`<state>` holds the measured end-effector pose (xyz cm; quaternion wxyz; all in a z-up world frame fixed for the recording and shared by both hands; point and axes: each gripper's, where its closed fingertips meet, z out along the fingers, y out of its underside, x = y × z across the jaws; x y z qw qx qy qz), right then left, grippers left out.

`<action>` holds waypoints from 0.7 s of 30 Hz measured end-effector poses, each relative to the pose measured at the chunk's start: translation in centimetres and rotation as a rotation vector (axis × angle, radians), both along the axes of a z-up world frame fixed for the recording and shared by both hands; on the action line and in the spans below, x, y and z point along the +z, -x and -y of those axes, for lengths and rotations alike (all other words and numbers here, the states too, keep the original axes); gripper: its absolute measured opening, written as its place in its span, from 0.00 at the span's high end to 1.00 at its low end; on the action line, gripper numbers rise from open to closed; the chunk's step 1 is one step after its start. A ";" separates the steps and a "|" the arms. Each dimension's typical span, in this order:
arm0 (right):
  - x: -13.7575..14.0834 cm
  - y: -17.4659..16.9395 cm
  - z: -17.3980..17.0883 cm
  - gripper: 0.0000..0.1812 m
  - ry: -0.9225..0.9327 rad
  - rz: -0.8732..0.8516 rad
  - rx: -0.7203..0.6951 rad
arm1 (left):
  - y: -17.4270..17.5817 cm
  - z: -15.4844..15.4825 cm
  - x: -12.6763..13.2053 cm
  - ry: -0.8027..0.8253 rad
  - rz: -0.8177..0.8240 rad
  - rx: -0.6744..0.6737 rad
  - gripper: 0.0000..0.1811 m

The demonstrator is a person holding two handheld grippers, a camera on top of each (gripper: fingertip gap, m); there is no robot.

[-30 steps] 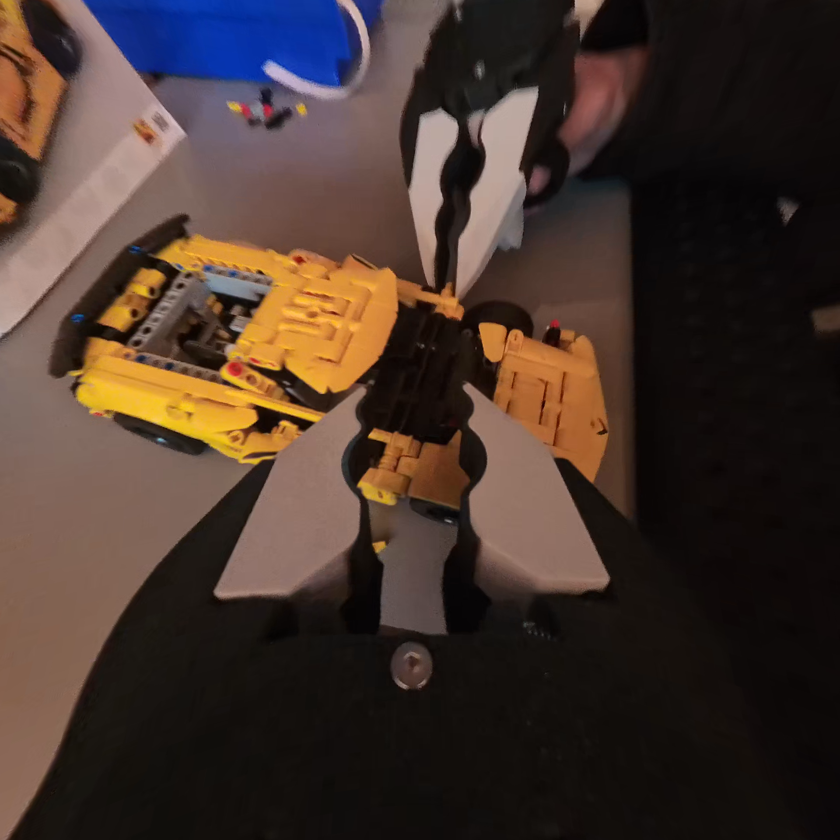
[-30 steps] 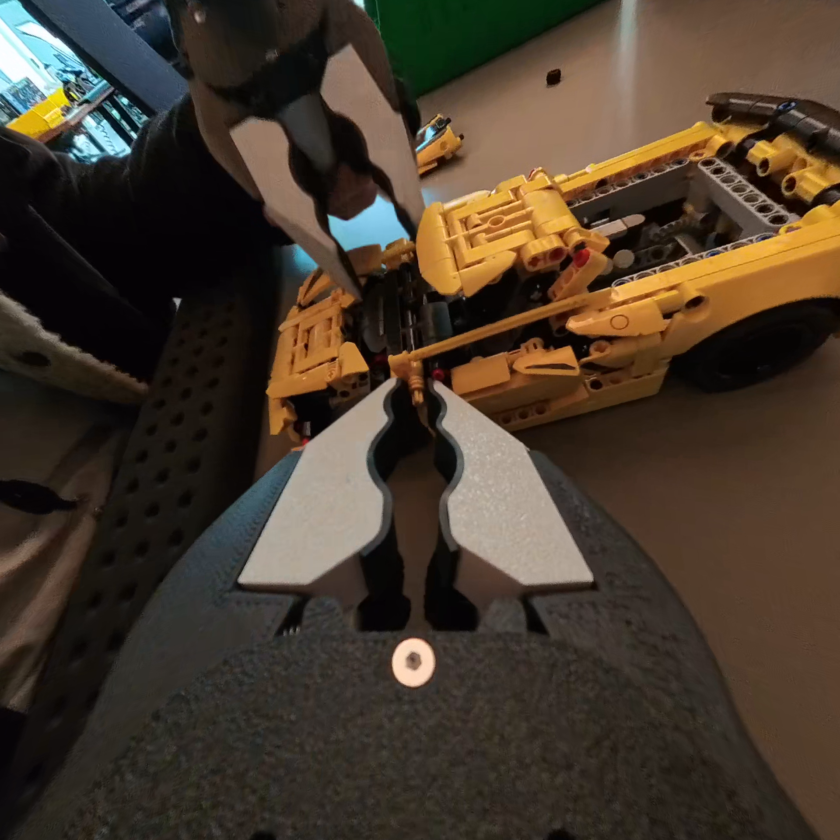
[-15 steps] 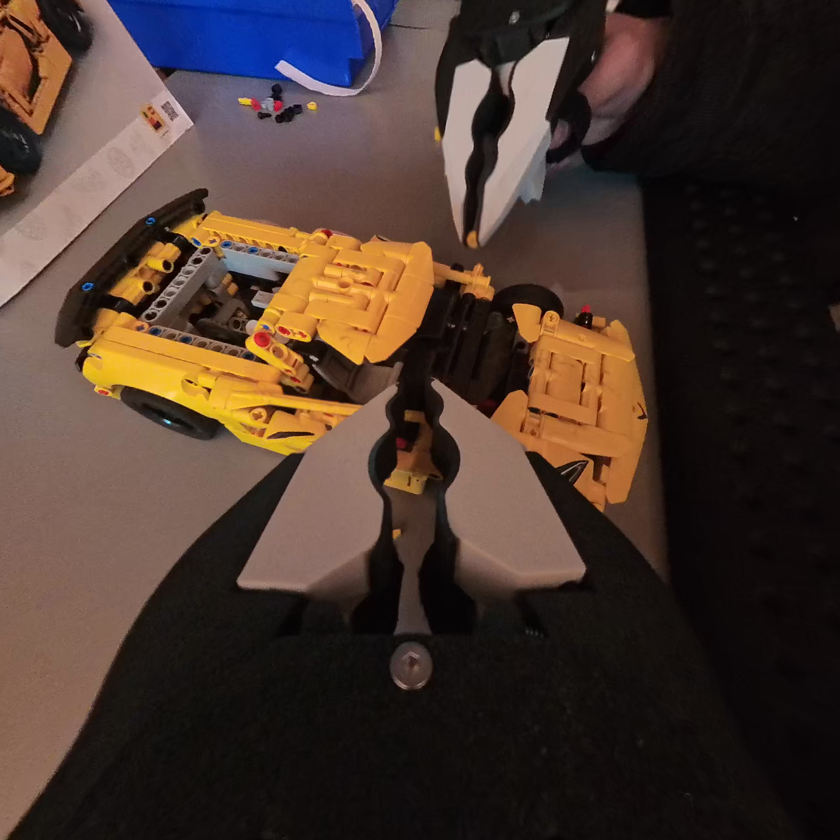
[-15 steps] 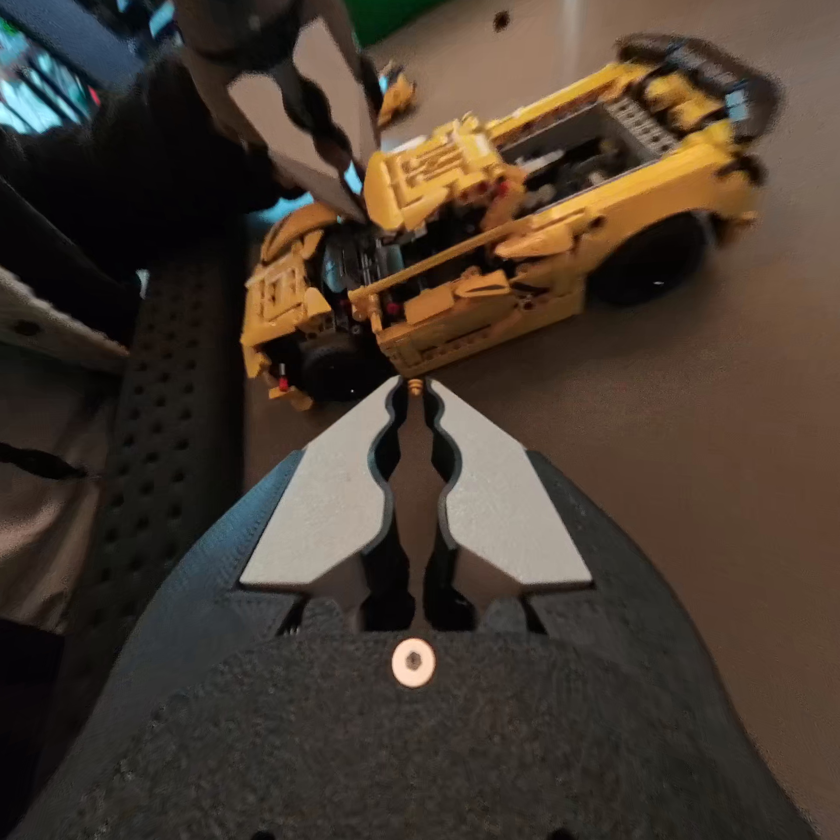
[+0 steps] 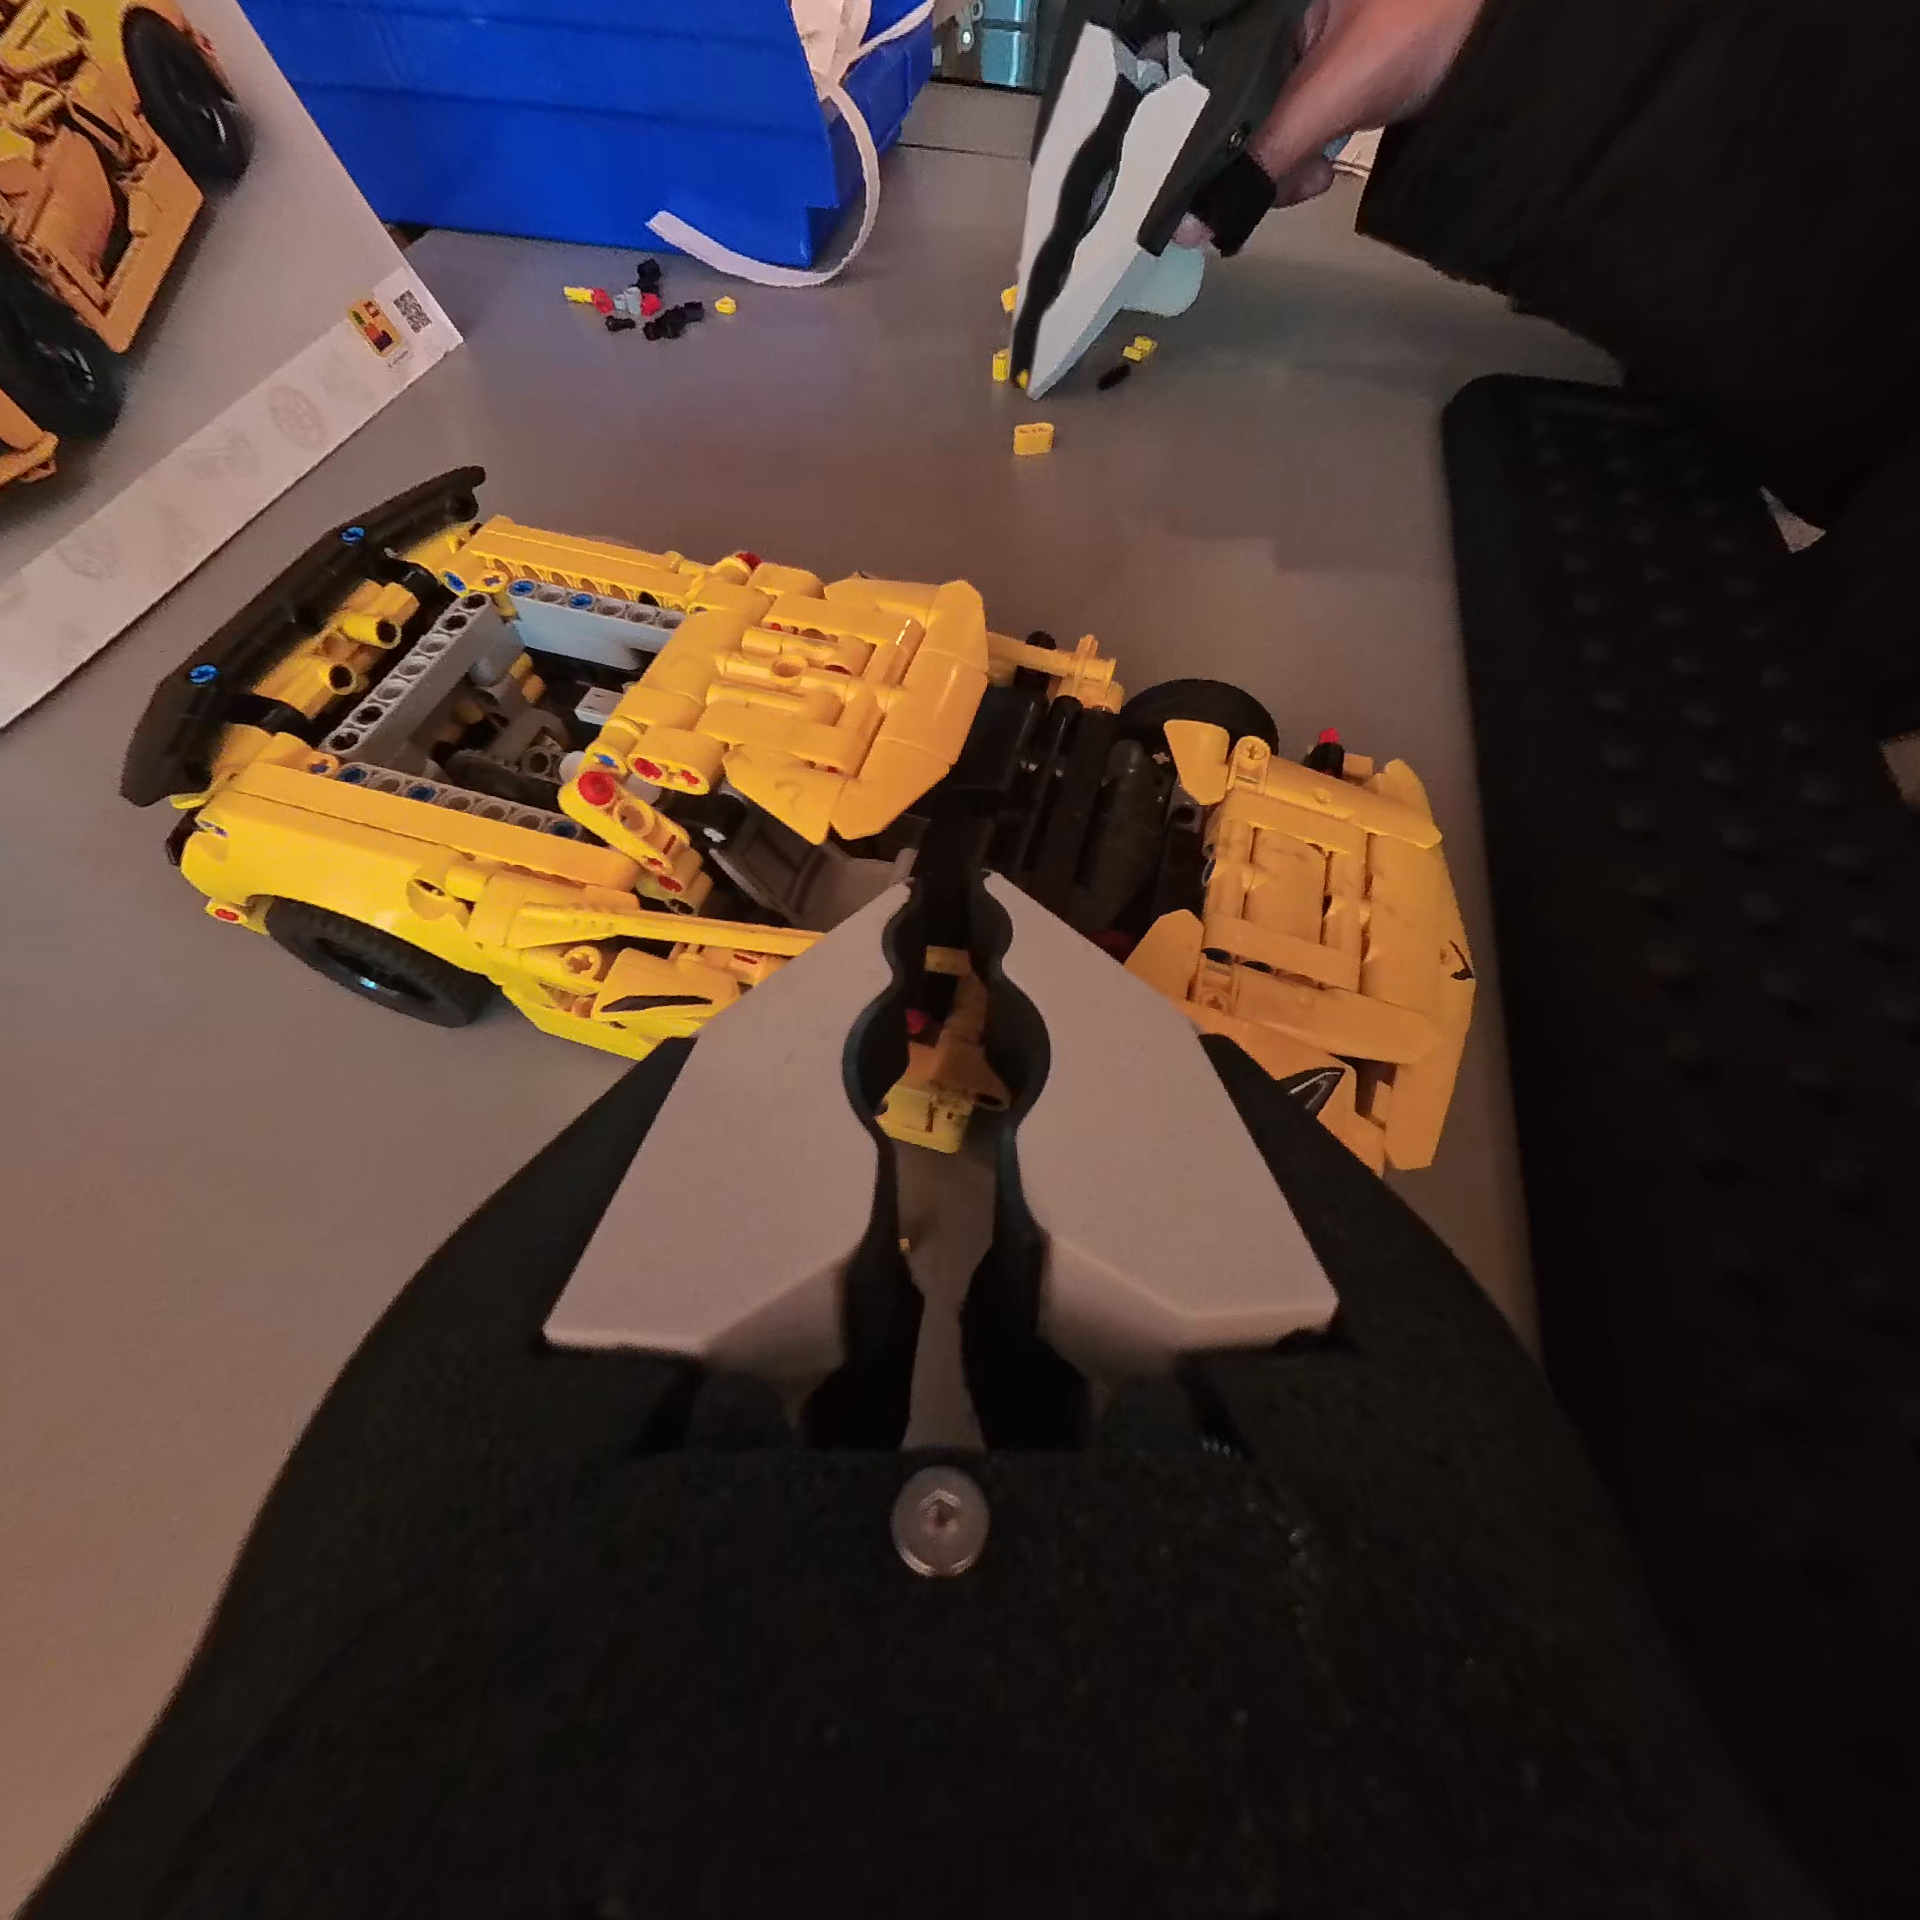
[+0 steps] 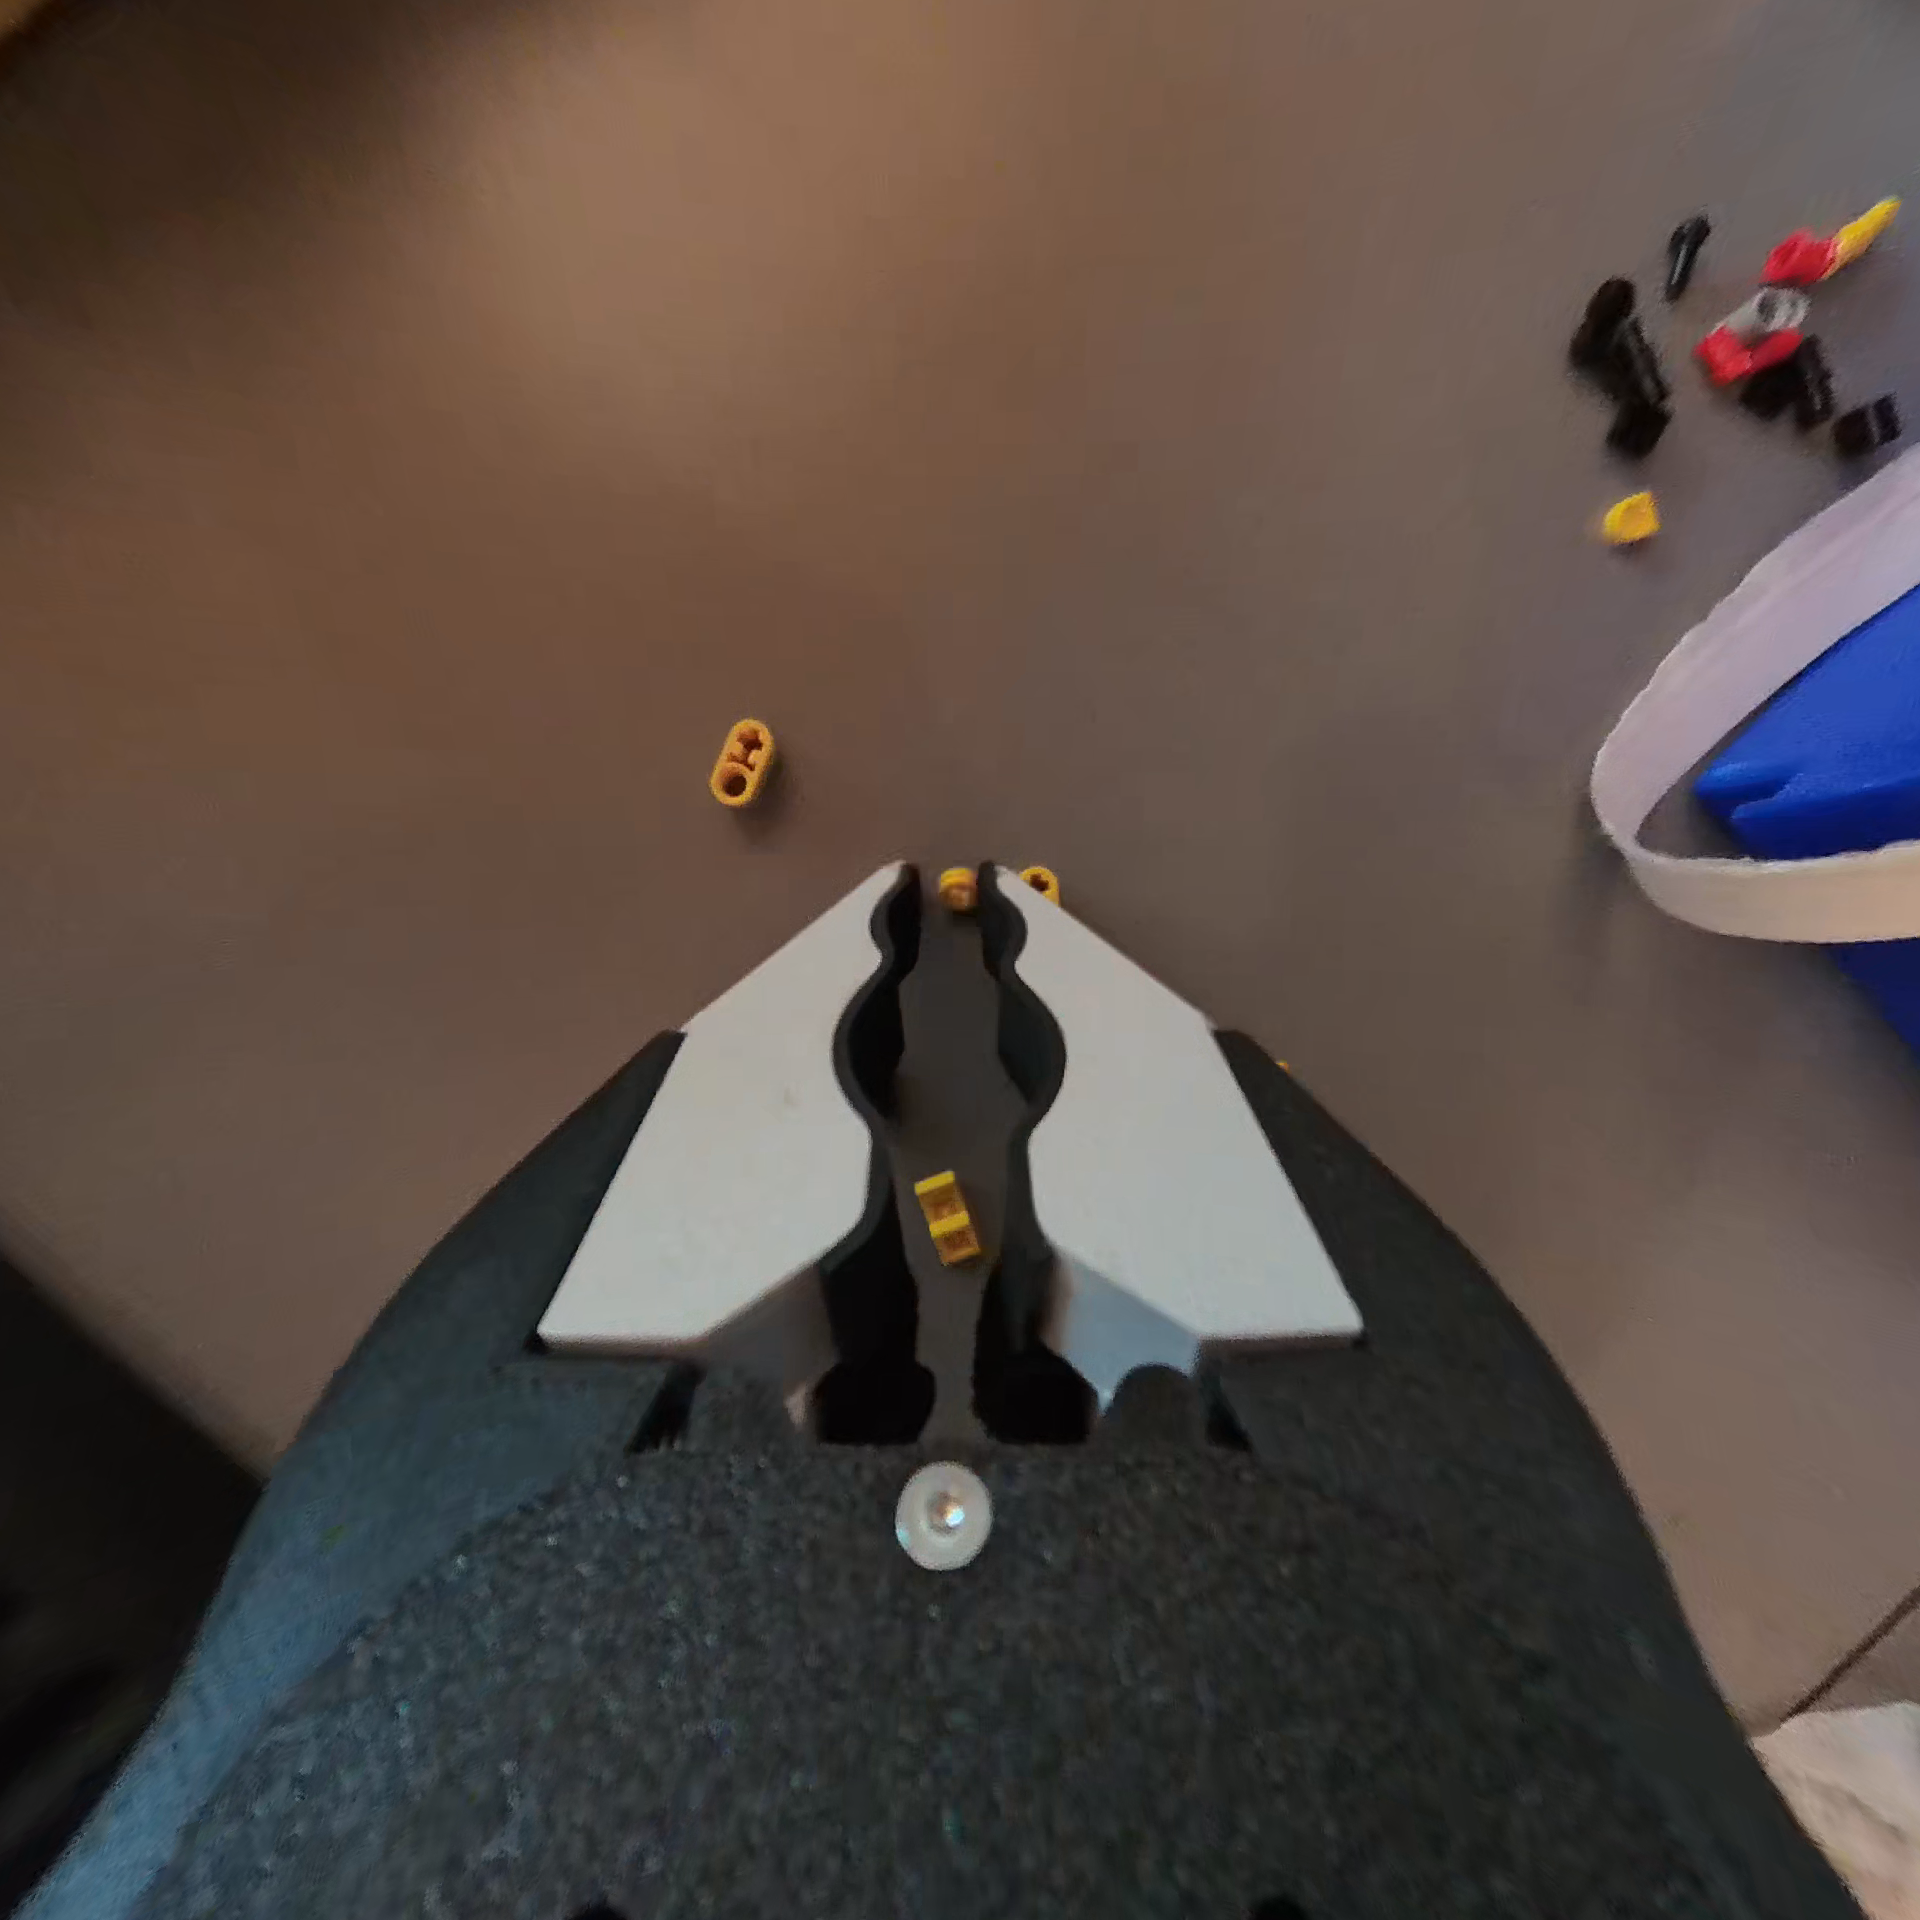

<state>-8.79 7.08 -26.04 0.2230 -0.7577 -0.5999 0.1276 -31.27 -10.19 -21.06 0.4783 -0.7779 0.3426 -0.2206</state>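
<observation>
A yellow brick-built car (image 5: 790, 727) lies on the grey table (image 5: 208, 1195). My left gripper (image 5: 945, 894) is over the car's cockpit, with its jaws nearly together on a thin black bar of the car. My right gripper (image 6: 951, 883) is shut on a small yellow pin (image 6: 956, 890) and is low over the table, away from the car. In the left wrist view the right gripper (image 5: 1023, 379) points down at the far side of the table. A yellow two-hole link (image 6: 743, 764) lies just ahead of it on the left.
A blue bin (image 5: 582, 114) with a white strap (image 6: 1714, 665) stands at the back. Small black and red pieces (image 6: 1714, 343) lie near it. A printed sheet (image 5: 208, 343) lies at the left and a black perforated mat (image 5: 1662, 935) at the right. Loose yellow pieces (image 6: 948, 1216) lie under the right gripper. The grippers' ends are close to 30 cm from one another.
My right gripper pulled the yellow pin away from the car's side and carried it to the far side of the table. My left gripper's jaws narrowed from wide around the cockpit.
</observation>
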 end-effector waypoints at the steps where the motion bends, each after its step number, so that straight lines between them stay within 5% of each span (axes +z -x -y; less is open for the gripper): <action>1: 0.0 -0.1 0.0 0.92 -0.002 -0.004 0.001 | 0.0 0.0 0.0 -0.002 -0.003 0.001 0.97; 6: 4.4 0.2 2.3 0.83 -0.051 -0.013 0.046 | 0.0 0.0 0.0 0.001 0.002 0.004 0.96; 9: 7.7 5.2 6.7 0.85 -0.066 -0.200 0.211 | 0.0 0.0 0.0 0.004 0.002 0.006 0.96; 13: 5.8 12.7 13.8 0.86 0.114 -0.373 0.468 | 0.0 0.0 0.0 0.011 0.010 0.008 0.96; 16: 3.7 14.9 15.6 0.87 0.121 -0.368 0.563 | 0.0 0.1 0.0 0.018 0.018 0.009 0.96; 21: 4.9 16.0 15.0 0.90 -0.113 -0.446 0.561 | 0.0 0.1 0.0 0.020 0.014 0.009 0.96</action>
